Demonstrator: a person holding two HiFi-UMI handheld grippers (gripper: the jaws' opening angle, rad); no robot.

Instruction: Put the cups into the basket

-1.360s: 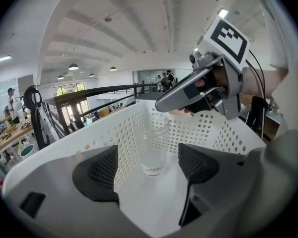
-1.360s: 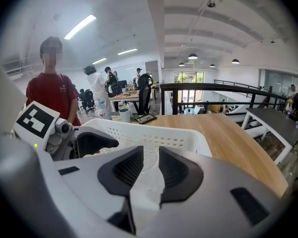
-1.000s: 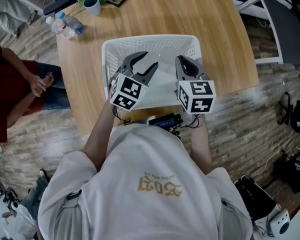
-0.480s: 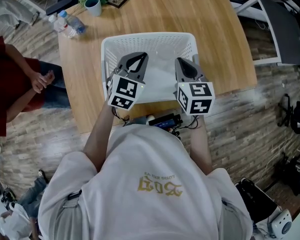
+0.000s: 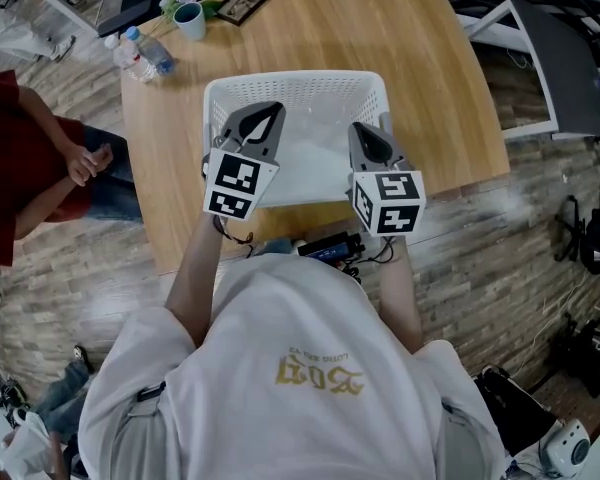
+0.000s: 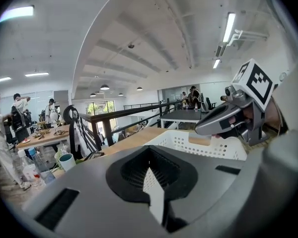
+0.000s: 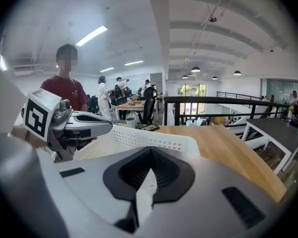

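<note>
A white perforated basket stands on the wooden table. Both grippers hover over its near half. My left gripper is shut with nothing between its jaws, and so is my right gripper. In the left gripper view the shut jaws point over the basket rim, with the right gripper beside them. The right gripper view shows its shut jaws and the left gripper over the basket. A teal cup stands at the table's far left corner, well away from both grippers.
Two plastic bottles and a picture frame sit near the cup. A black device with cables lies at the table's near edge. A person in a red top stands left of the table. A dark desk is on the right.
The left gripper's jaws, open a second ago, have shut on nothing. That gripper has lifted and drifted slightly left. The right gripper has hardly moved.
</note>
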